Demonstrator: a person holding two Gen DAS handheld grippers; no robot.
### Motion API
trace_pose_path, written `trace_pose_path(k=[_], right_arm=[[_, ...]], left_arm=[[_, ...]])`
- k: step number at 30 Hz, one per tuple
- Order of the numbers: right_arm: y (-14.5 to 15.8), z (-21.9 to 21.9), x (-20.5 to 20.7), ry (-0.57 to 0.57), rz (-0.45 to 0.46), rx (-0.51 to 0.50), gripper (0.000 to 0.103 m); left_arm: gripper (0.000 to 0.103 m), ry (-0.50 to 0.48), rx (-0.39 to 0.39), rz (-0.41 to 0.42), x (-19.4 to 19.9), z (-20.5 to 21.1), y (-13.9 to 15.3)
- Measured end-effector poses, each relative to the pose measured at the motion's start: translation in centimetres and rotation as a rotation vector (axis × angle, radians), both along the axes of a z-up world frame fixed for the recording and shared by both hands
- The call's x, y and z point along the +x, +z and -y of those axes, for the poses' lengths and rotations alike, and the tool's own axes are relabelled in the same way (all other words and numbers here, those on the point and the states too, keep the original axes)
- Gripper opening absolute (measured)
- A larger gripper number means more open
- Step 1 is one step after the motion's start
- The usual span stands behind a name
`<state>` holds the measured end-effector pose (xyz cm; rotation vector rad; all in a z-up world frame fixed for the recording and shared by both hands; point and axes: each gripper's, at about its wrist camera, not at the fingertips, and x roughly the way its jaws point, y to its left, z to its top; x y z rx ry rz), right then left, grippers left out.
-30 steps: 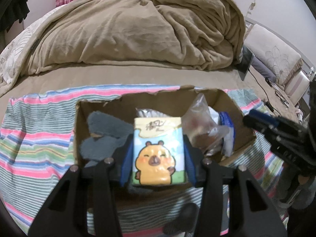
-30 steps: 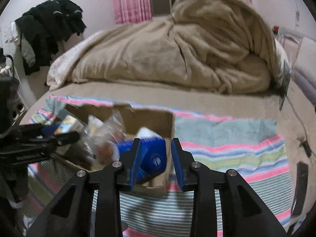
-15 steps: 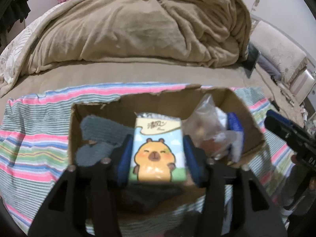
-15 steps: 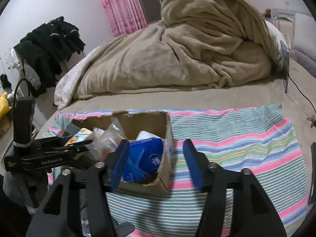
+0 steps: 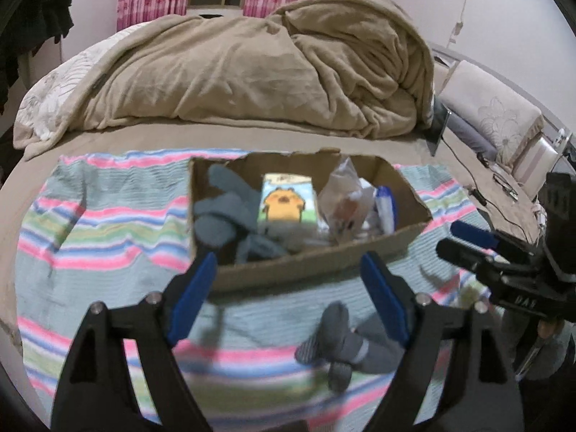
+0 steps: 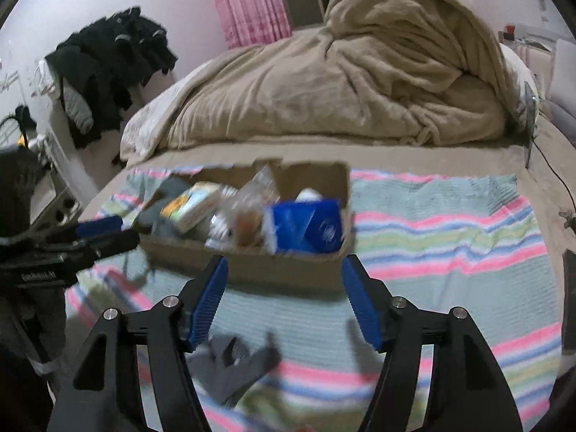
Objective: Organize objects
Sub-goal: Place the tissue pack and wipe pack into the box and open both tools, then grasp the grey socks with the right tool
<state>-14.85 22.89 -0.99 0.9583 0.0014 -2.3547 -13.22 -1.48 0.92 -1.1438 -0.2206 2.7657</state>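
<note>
A torn cardboard box (image 5: 316,264) (image 6: 288,270) sits on a striped blanket on the bed. Inside lie grey socks (image 5: 223,212), a capybara tissue pack (image 5: 286,203) (image 6: 190,205), a clear plastic bag (image 5: 345,198) (image 6: 248,208) and a blue pack (image 6: 309,226) (image 5: 385,208). My left gripper (image 5: 288,298) is open and empty, in front of the box. My right gripper (image 6: 284,306) is open and empty, also in front of the box. A dark grey sock (image 5: 345,342) (image 6: 237,363) lies on the blanket close to both grippers.
The striped blanket (image 5: 100,234) (image 6: 450,237) covers the near part of the bed. A heaped beige duvet (image 5: 252,72) (image 6: 360,79) lies behind the box. Dark clothes (image 6: 111,61) hang at the left. Pillows (image 5: 493,115) and a cable (image 5: 468,180) are at the right.
My left gripper let go of the capybara tissue pack in the box and drew back. My right gripper let go of the blue pack, opened and drew back too.
</note>
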Motion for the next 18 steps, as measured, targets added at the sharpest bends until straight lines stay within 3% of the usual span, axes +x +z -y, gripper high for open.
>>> trace_pose_path(k=[5,12,18], right_arm=[[-0.8,1.4,2.2,0.052,0.026,0.037,0.069],[-3.6,4.4,4.3,0.127,0.044,0.167,0.069],[-5.0,5.9,5.3,0.173,0.057,0.239,0.069]], left_arm=[[0.084,0.019,0.029,0.020,1.5,1.3,-1.4],[0.084,0.045,0.070,0.052,2.9,2.9,-3.6],[0.084,0.036,0.054,0.061,4.3,2.4,-4.7]])
